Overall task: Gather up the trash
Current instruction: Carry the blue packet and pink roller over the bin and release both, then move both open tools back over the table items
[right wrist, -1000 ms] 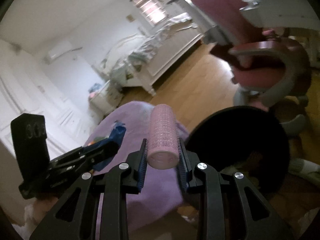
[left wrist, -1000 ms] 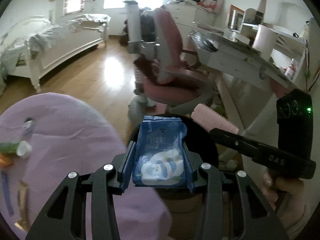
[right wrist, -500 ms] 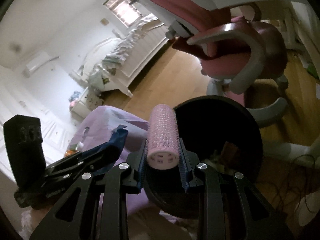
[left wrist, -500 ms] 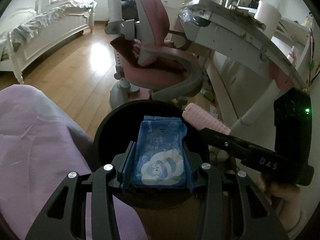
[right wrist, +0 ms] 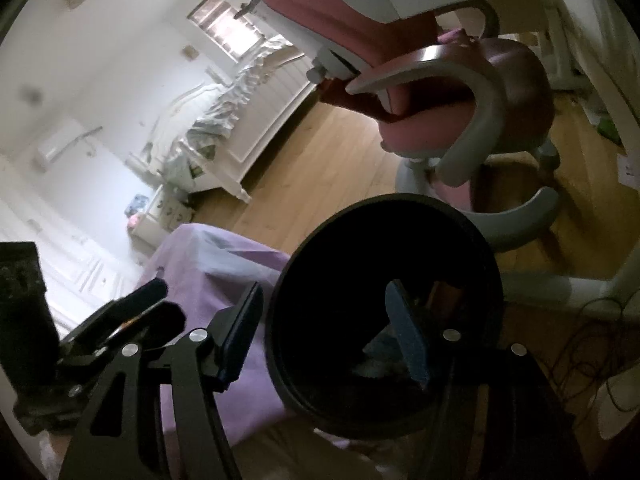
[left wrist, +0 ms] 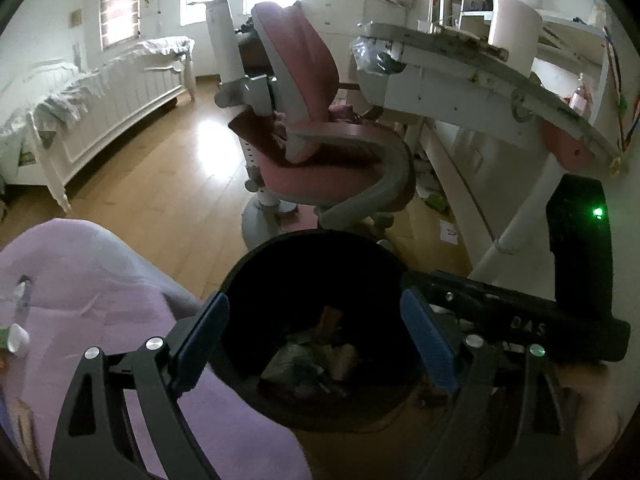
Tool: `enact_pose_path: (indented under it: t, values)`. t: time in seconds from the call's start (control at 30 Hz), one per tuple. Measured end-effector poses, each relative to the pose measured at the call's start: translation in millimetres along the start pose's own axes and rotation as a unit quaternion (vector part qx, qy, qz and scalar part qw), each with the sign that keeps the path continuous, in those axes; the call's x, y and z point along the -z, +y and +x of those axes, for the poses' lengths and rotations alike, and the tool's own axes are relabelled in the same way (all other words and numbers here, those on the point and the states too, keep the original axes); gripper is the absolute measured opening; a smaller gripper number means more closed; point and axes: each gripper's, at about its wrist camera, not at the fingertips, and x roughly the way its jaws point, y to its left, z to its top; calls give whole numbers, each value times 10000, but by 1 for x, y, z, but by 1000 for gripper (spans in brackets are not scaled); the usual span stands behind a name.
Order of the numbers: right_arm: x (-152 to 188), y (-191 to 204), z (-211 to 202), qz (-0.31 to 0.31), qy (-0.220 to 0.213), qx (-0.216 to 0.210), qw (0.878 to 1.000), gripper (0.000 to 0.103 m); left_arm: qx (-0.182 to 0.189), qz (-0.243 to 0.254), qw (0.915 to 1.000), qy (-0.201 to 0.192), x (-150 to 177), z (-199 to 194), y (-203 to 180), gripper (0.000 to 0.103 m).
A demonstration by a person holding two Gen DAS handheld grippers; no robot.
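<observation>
Once over the bin [left wrist: 316, 248], claws (both) emptied

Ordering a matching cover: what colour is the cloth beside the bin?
Pale purple cloth, clearest in the left wrist view.

A child's bedroom at home.
A white bed [left wrist: 100, 92] stood on a wooden floor [left wrist: 168, 184], with a pink desk chair [left wrist: 316, 128] and a cluttered white worktop [left wrist: 472, 64].

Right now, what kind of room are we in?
Most likely a child's bedroom: there is a white bed, a pink desk chair at a white desk, and a wooden floor.
</observation>
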Motion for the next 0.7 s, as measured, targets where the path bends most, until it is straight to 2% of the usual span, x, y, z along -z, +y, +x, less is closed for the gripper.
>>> enact_pose_path:
  t: [0.23, 0.27, 0.4, 0.47, 0.6, 0.7]
  values:
    - [3, 20, 5, -186, 89, -56, 9998, 64, -225, 27, 9996, -157, 3, -28, 10, 89]
    - [4, 25, 7, -239, 128, -73, 9996, 64, -296, -36, 9995, -128, 6, -32, 15, 89]
    - [12, 51, 18, -415, 287, -209, 9985, 77, -507, -551, 9971, -111, 27, -51, 49, 89]
    - [15, 68, 26, -557, 408, -294, 9972, 78, -688, -790, 9944, -122, 40, -62, 67, 89]
    - [24, 117, 46, -1060, 685, -585, 9903, 79, -1306, -1483, 9802, -130, 76, -91, 128, 89]
    - [33, 160, 61, -1477, 843, -819, 9820, 79, -1632, -1864, 9688, -69, 104, -108, 173, 89]
